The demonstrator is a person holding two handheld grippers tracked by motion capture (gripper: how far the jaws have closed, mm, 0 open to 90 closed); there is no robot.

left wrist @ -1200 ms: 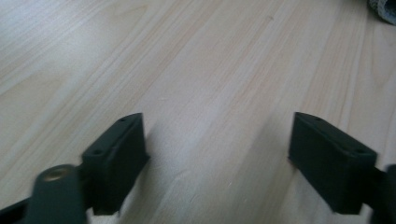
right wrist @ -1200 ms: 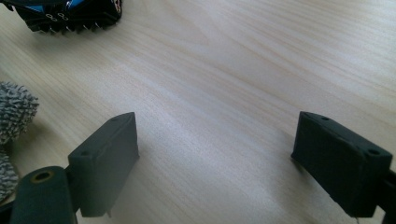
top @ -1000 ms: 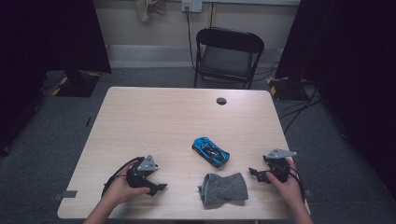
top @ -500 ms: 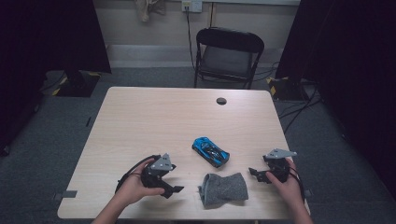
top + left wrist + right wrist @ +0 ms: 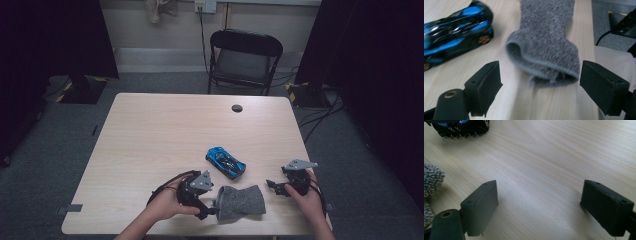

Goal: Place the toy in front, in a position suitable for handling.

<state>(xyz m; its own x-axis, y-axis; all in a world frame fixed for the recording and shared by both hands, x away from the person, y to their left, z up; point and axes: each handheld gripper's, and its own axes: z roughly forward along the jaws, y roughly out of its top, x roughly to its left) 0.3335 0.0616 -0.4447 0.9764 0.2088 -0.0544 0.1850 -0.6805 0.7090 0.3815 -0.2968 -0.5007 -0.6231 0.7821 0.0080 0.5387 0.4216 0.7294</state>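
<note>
**Left claw lines up on the sock's open cuff**

The grey sock [image 5: 544, 47] lies flat near the desk's [image 5: 150, 135] front edge, its open cuff facing the left claw [image 5: 540, 87], whose jaws stand wide on either side of that cuff without touching it. A good grip likely means sliding forward until one layer of the rim sits between the jaws, then closing. The blue toy car [image 5: 226, 162] sits just beyond the sock. The right claw [image 5: 275, 186], also wide and empty, rests to the sock's right.
</note>
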